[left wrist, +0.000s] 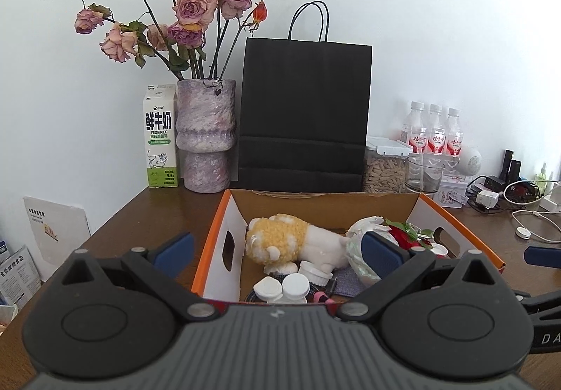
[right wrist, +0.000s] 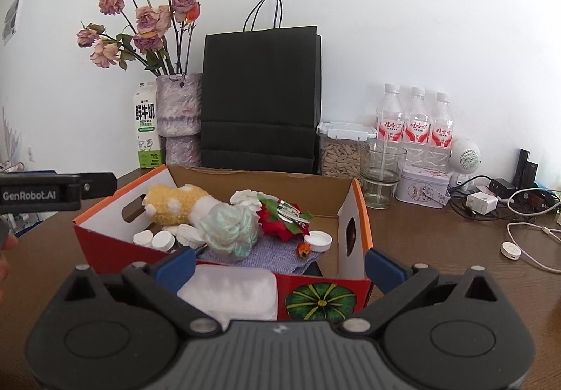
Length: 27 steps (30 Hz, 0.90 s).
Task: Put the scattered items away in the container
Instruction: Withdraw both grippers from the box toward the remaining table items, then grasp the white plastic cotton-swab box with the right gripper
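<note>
An orange-rimmed cardboard box [left wrist: 209, 235] [right wrist: 361, 204] stands on the brown table. Inside lie a yellow and white plush toy [left wrist: 280, 239] [right wrist: 178, 204], white capped bottles [left wrist: 282, 288] [right wrist: 156, 240], a pale green shiny flower [right wrist: 229, 230], a red flower with a silver clip [right wrist: 280, 218], a white cap [right wrist: 318, 241] and a blue-grey cloth [right wrist: 268, 256]. My left gripper [left wrist: 277, 251] hovers open over the box's near end. My right gripper [right wrist: 279, 266] is open in front of the box's near wall. A white soft pad [right wrist: 228, 290] lies by its left finger, not clamped.
Behind the box stand a black paper bag [left wrist: 305, 109], a vase of dried roses [left wrist: 205, 134] and a milk carton [left wrist: 159, 137]. To the right are a seed jar [right wrist: 342, 151], a glass [right wrist: 382, 172], three water bottles [right wrist: 417, 123], a tin [right wrist: 422, 186] and cables with chargers [right wrist: 491, 204].
</note>
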### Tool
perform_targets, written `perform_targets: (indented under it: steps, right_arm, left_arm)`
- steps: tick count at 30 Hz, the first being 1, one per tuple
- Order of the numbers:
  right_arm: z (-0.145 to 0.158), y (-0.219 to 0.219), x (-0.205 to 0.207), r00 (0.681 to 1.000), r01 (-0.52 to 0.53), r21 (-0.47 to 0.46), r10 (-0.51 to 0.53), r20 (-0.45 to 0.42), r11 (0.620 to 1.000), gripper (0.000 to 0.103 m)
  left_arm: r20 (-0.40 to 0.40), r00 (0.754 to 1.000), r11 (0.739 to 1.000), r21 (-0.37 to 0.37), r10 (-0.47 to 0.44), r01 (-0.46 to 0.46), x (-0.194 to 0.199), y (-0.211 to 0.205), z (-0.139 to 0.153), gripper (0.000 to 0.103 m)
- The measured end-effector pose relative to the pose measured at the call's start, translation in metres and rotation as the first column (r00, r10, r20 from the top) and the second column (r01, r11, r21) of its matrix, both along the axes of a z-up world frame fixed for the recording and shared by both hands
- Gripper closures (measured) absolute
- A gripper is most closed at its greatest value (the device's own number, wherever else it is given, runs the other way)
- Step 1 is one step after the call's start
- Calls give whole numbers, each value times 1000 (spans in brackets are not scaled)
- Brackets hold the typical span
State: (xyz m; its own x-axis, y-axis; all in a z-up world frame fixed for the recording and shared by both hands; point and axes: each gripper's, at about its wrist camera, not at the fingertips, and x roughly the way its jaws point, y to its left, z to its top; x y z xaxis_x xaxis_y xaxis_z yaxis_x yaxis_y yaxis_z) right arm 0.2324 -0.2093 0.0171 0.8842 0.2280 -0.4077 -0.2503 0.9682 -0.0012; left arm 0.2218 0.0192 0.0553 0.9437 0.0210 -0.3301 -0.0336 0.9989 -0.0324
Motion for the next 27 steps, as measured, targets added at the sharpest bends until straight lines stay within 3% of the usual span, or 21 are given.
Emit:
perform_targets:
  steps: [9,17,20,21,22,27]
  right_arm:
    - [-25,5,-16,996,-11,-6,11,-86,1000,0]
    - [-41,34,6,992,26,-20,-28,-122,999,1]
    - [-44,43,14,990,50,-34,-54,-127,998,12]
    - [-45,44,17,990,54,-36,-58,-132,998,21]
    - [-45,44,17,989,53,-36,-57,-135,998,39]
    - [-45,35,11,992,48,-12,-49,-115,999,39]
  left_arm:
    - [-44,999,1000,4,1,-1,-24,7,-18,0]
    - [-88,995,999,-24,40,-43,-31,25,-33,0]
    - [-103,993,998,-35,53,-57,-30,31,-39,0]
    - [-109,993,997,-41,54,-58,-29,33,-40,0]
    - [-114,992,997,-45,53,-59,-29,33,-41,0]
    - [-132,990,998,-34,39,-44,-27,30,-46,0]
